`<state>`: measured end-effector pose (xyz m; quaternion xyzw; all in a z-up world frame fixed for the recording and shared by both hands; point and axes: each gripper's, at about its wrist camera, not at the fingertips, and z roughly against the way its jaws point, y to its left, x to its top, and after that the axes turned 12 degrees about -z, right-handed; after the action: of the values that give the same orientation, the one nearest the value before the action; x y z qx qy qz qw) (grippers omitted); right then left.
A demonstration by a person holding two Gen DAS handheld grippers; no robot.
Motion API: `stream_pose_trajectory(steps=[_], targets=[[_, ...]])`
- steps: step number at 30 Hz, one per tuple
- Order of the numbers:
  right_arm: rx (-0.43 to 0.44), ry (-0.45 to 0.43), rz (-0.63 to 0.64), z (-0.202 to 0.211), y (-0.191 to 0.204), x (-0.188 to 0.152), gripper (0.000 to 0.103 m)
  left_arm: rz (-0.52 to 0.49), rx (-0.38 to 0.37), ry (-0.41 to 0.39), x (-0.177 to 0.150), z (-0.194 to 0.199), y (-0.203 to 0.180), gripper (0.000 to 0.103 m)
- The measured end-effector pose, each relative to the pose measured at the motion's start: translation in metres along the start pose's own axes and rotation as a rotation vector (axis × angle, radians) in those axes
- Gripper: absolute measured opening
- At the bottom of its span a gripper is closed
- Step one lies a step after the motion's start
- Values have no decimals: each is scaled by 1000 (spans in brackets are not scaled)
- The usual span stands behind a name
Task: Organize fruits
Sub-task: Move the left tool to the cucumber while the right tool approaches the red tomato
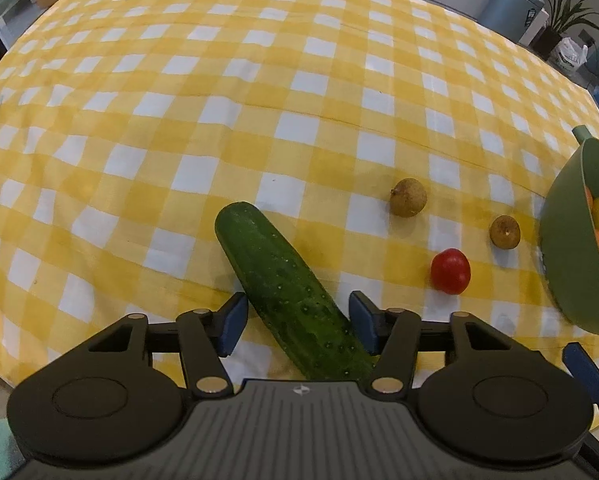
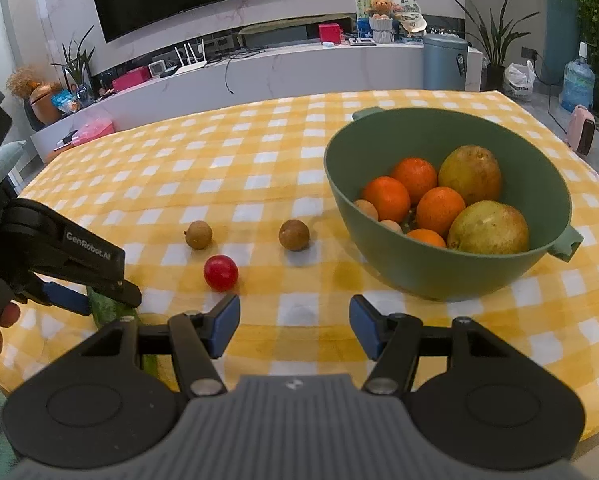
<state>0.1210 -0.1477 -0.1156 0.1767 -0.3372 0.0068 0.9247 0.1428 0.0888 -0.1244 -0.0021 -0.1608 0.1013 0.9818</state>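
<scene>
Green bowl (image 2: pixel 439 276), already holding oranges and pears, stands at my right; cucumber (image 1: pixel 283 288) lies diagonally between my left gripper (image 1: pixel 297 326) pads, jaws parted, no pad pressing it; my right gripper (image 2: pixel 293 326) hangs open, empty. Step, I judge: grasping the cucumber; next, clench, then lift. Tablecloth (image 1: pixel 179 100) beyond lies bare; tomato (image 1: pixel 450 271) and two small brown fruits sit near the bowl.

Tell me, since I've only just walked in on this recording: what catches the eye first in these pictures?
The yellow-and-white checked tablecloth fills both views. On it, at the right, sits a green bowl piled with oranges and pears. Nearer, a long cucumber lies between the open jaws of the left gripper, with a red cherry tomato and two small brown fruits loose on the cloth to its right.
</scene>
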Motion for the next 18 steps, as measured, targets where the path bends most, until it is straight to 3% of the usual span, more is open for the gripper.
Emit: stream_pose_trajectory(steps=[3,7,10,16,18], targets=[[0,6,0,-2,-1,-1,59,-7,-1,-5,0,1,0,60],[-3,10,3,-4,-1,0,59,-25,-35,-39,3,6,3,48],[-1,12,8,-6,0,1,58,-126,-73,-62,10,12,-6,46],[39,11,23,-13,4,5,47,-389,-53,-111,21,22,-32,46],[62,3,37,-16,8,7,46,-412,-64,-102,25,19,-34,46]])
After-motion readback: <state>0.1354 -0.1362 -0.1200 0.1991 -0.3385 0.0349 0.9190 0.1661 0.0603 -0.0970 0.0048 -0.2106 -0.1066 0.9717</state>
